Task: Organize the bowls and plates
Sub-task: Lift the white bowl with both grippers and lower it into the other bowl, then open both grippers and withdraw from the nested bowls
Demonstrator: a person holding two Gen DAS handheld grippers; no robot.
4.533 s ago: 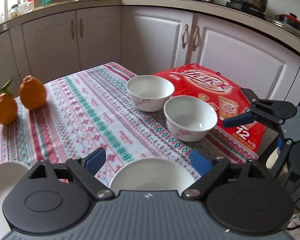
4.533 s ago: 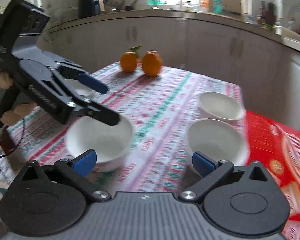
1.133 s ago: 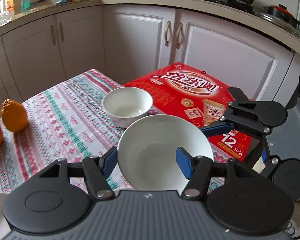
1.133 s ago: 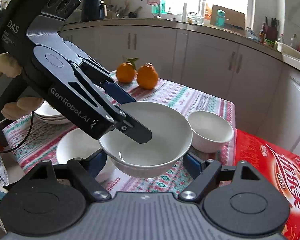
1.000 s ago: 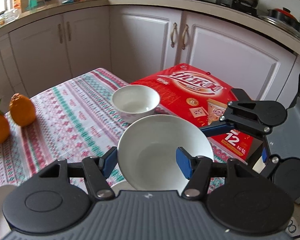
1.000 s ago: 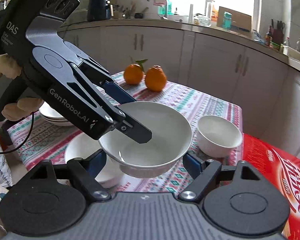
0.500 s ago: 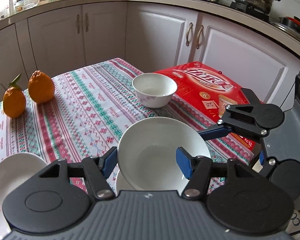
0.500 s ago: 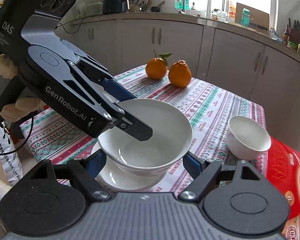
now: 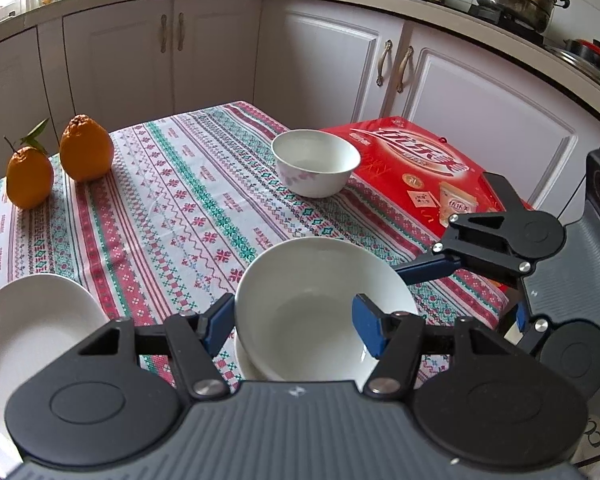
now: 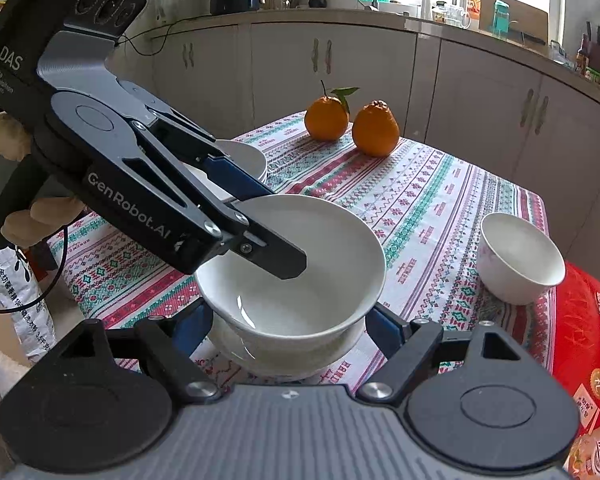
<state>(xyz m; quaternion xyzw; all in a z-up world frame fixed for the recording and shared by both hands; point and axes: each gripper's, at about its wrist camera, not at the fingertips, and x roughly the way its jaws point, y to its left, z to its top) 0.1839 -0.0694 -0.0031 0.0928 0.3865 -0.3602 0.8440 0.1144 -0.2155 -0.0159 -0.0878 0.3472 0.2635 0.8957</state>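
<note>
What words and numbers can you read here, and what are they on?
"GenRobot.AI": on the arm of the left gripper.
"DAS": on the left gripper's handle block; the small print under it is too small to read.
Red box: big Chinese brand writing and small labels, too distorted to read for sure.
White bag at the left edge: Chinese print, only partly in view.
Bowls, plates, tablecloth: no words.

Black left gripper (image 10: 260,236) — blue-padded fingers (image 10: 236,180), silver screws, white "GenRobot.AI" lettering.
</note>
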